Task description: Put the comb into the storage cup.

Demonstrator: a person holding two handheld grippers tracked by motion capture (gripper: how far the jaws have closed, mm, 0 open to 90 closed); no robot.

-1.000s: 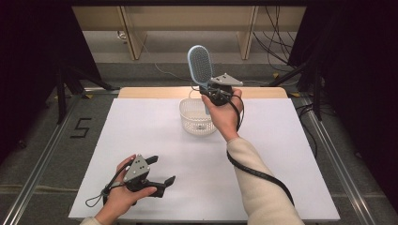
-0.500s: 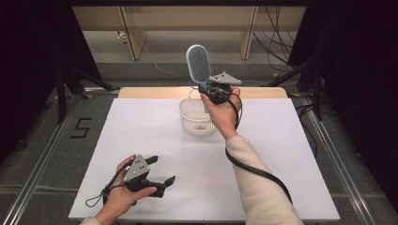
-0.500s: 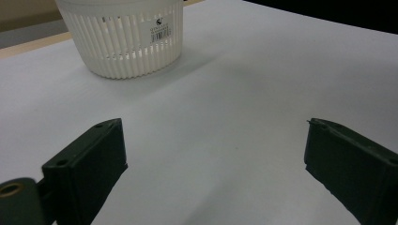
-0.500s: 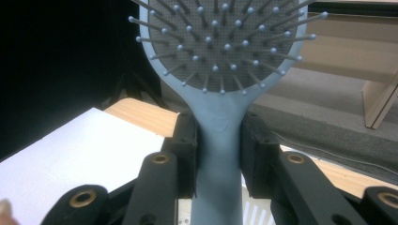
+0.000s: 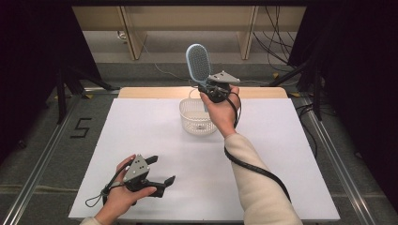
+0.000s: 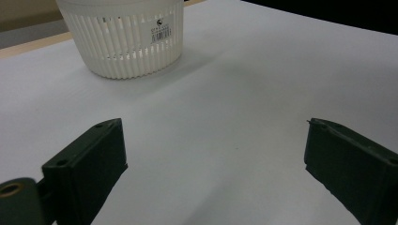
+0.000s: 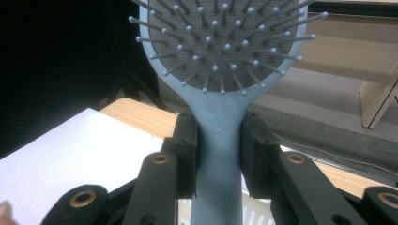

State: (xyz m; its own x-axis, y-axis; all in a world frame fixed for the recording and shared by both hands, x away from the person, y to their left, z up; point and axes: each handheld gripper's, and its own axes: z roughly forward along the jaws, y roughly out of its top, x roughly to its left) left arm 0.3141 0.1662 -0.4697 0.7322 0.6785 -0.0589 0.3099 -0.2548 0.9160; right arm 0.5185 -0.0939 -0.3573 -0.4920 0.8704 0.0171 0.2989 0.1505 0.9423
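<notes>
A pale blue hairbrush [image 5: 198, 64] stands upright in the air above the white slatted basket [image 5: 196, 117], bristle pad at the top. My right gripper [image 5: 207, 90] is shut on its handle [image 7: 219, 140], both black jaws pressed against it just below the bristle head [image 7: 223, 40]. My left gripper [image 5: 159, 171] rests low over the white table near the front left, jaws wide apart with nothing between them. In the left gripper view the basket [image 6: 126, 35] stands ahead, beyond the open gripper [image 6: 213, 147].
The white table [image 5: 291, 154] has a wooden strip [image 5: 263, 92] along its far edge. Beyond it lie grey floor, wooden furniture legs and loose cables. A black cable trails from the right gripper along the sleeve.
</notes>
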